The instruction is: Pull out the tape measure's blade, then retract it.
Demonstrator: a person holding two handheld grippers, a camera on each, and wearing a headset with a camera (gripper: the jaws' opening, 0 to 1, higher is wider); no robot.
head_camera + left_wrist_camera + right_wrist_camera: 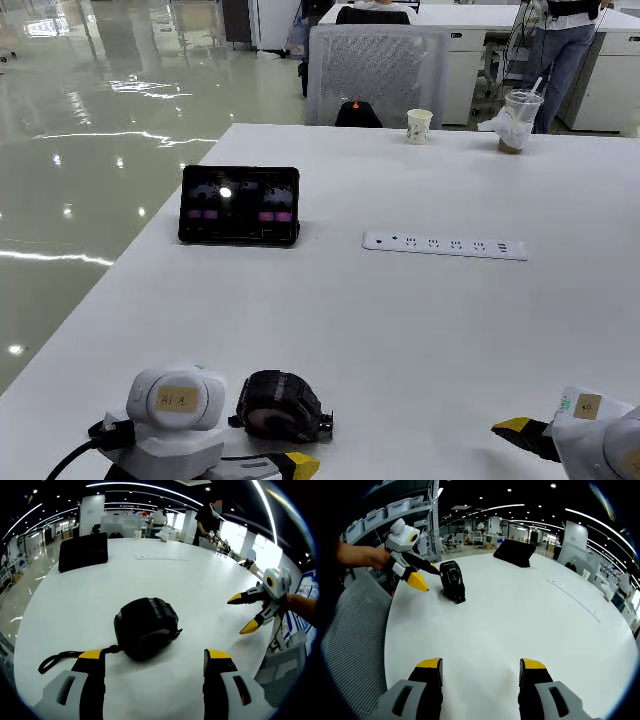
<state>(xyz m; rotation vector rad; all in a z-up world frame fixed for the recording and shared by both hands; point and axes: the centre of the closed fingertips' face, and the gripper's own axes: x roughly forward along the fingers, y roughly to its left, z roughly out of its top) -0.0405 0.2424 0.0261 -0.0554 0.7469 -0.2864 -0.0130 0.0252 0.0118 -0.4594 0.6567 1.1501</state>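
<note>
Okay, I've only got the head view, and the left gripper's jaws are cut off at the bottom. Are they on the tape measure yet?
Observer: Not yet. In the left gripper view, the left gripper is open. The tape measure lies between its jaw tips, with a gap on each side of the case.
Operator: And the right one's jaws?
Observer: The right gripper is open too, over bare table.
Operator: Anything trailing from the case?
Observer: A black strap runs from it along the table, past one jaw tip.
</note>
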